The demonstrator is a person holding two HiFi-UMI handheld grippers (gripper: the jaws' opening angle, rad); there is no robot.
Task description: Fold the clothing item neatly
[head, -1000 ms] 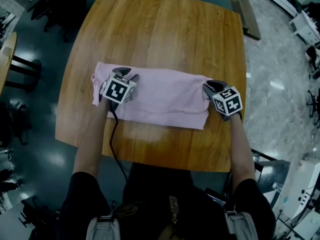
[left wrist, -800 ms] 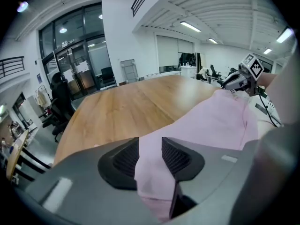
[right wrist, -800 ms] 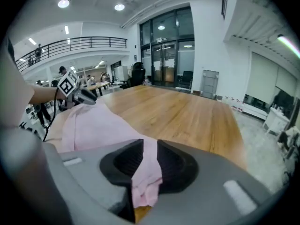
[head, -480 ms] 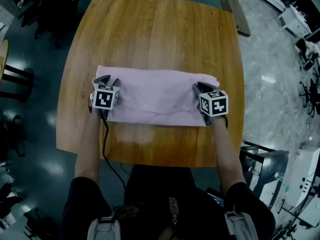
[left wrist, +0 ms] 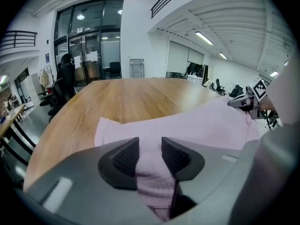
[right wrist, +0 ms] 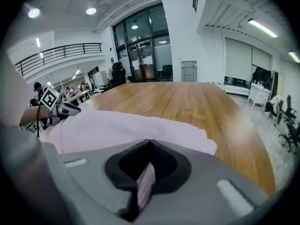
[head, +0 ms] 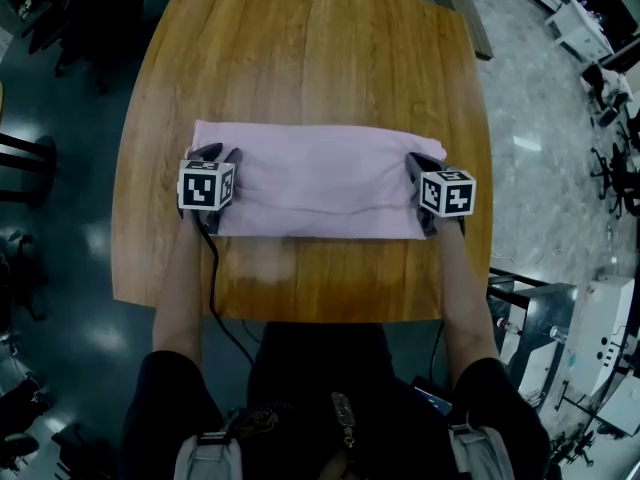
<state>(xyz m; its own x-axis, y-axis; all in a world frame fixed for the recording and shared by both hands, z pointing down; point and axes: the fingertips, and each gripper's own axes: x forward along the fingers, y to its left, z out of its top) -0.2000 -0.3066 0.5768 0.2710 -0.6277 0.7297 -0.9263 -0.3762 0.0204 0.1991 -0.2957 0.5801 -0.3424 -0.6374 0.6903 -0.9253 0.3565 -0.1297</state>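
The pale pink cloth garment (head: 320, 193) lies flat across the middle of the light-brown wooden worktop (head: 320, 58) as one long, narrow band running from the worktop's left side to its right, a little closer to the worktop's near edge than to its far one. No sleeves or loose flaps stick out, and the long edges look fairly straight, so I judge the lengthwise folding done. What I think is left is the crosswise part: bringing one short end over to meet the other, perhaps once more after that, then pressing the packet flat. I am set up for that now, with one pair of tongs at each short end. My left tongs (left wrist: 150, 156), toward the worktop's left edge, are clenched on a thick bunch of the pink cloth that fills the gap between the ribbed pads. My right tongs (right wrist: 149, 146), toward the worktop's right edge, have just been closing and are now pinched tight on a thin layer of the same cloth, a sliver of it showing between the meeting jaws. Both ends lie low against the worktop, so no cross fold has begun. A faint ripple in the band near the worktop's near edge may need smoothing afterwards.
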